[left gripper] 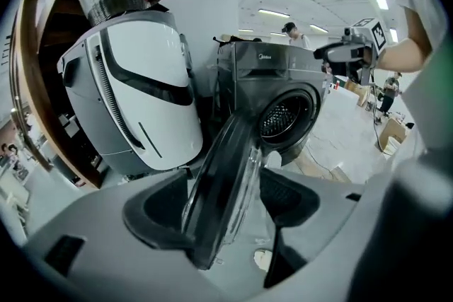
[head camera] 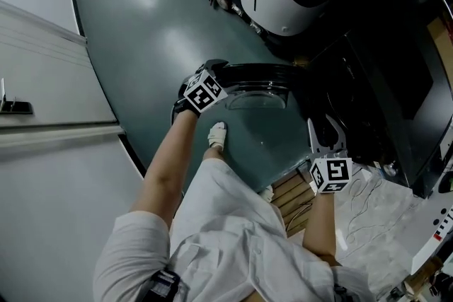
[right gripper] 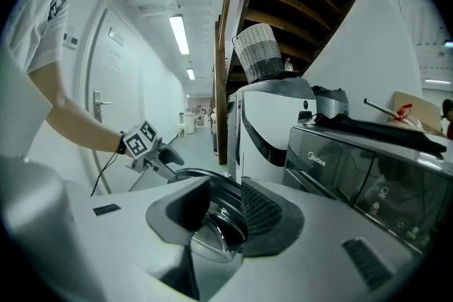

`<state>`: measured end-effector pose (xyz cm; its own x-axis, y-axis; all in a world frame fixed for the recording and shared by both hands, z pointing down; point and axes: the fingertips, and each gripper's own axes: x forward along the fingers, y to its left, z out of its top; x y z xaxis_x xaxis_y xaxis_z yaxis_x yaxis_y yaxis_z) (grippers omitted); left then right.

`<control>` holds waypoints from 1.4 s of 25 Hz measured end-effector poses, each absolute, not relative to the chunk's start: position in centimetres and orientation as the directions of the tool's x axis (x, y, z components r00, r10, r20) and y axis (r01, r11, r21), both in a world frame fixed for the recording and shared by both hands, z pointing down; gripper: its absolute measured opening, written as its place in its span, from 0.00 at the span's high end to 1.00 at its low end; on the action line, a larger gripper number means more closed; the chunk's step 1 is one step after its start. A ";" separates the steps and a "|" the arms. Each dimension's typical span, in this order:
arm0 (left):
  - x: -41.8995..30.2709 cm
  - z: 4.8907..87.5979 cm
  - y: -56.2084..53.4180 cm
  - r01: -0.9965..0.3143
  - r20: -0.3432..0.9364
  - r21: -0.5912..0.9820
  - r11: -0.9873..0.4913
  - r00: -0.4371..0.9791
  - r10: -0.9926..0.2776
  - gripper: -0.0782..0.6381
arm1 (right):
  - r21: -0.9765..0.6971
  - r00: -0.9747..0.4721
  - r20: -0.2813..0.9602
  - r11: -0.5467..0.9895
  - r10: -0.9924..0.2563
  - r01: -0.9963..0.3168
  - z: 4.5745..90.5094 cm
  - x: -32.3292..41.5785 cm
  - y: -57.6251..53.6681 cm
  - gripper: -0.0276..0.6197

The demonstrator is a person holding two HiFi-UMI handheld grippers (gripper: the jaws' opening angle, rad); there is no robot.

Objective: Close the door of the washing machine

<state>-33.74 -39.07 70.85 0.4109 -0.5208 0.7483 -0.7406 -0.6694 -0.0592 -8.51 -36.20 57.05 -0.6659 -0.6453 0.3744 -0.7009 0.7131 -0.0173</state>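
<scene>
Reaching for the open door with both grippers, nothing clamped yet.
The door (head camera: pixel 262 81) of the washing machine (left gripper: pixel 283 99) stands swung well out from the drum opening (left gripper: pixel 285 117), nearly edge-on to me. I hold my left gripper (left gripper: pixel 225 212) at the door's free outer edge, jaws spread wide with the rim running between them, since that edge gives the most leverage for swinging it shut. Whether the rim brushes one jaw I cannot quite tell, but neither presses on it. My right gripper (right gripper: pixel 221 212) sits closer to the machine, looking along the glass bulge on the door's inner side. Its jaws are likewise apart and hold nothing, placed, I judge, to steady or follow the swing. With the door fully open, the push has not yet begun.
</scene>
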 end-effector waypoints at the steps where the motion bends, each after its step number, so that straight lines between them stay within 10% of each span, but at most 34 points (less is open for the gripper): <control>1: -33.8 71.5 -39.5 -0.733 0.757 -0.059 -0.677 0.410 -0.509 0.46 | -0.015 -0.668 0.375 0.716 -0.643 -0.698 57.1 -8.8 -36.3 0.73; 35: -23.0 72.9 -25.9 -0.777 0.779 0.059 -0.626 0.428 -0.458 0.44 | -0.058 -0.687 0.318 0.710 -0.653 -0.702 54.3 -2.7 -28.0 0.73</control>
